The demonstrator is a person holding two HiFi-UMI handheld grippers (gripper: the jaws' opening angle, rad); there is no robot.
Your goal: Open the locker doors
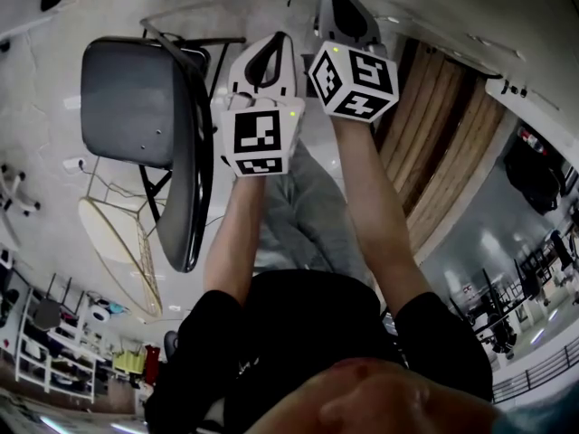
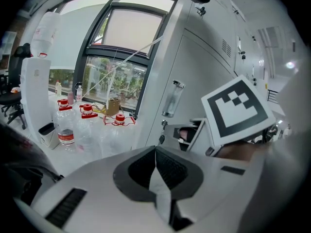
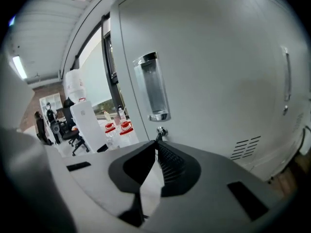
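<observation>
In the head view, the person looks down at 2 arms held out in front. The left gripper (image 1: pixel 271 57) and the right gripper (image 1: pixel 348 12) are side by side, close to each other. Each one has a cube with black and white squares on it. A dark chair (image 1: pixel 136 102) stands off to the left.

In the left gripper view, this gripper's 2 jaws are pressed together and there is nothing in them. Ahead is a grey locker door (image 2: pixel 199 81), and it looks closed. A see-through handle (image 2: pixel 172 98) stands upright on it. A small dark key (image 2: pixel 161 139) sits just under the handle. The right gripper's cube shows big on the right, near the door. On the left, bottles (image 2: pixel 63 125) with red caps stand on a white table by a big window (image 2: pixel 121 52).

In the right gripper view, the locker door fills most of the picture. The tips of the 2 jaws are pinched on the key. The key sticks out of a round silver lock (image 3: pixel 161 130) just below the handle. A few thin slits (image 3: pixel 248 147) are low on the door to the right.
</observation>
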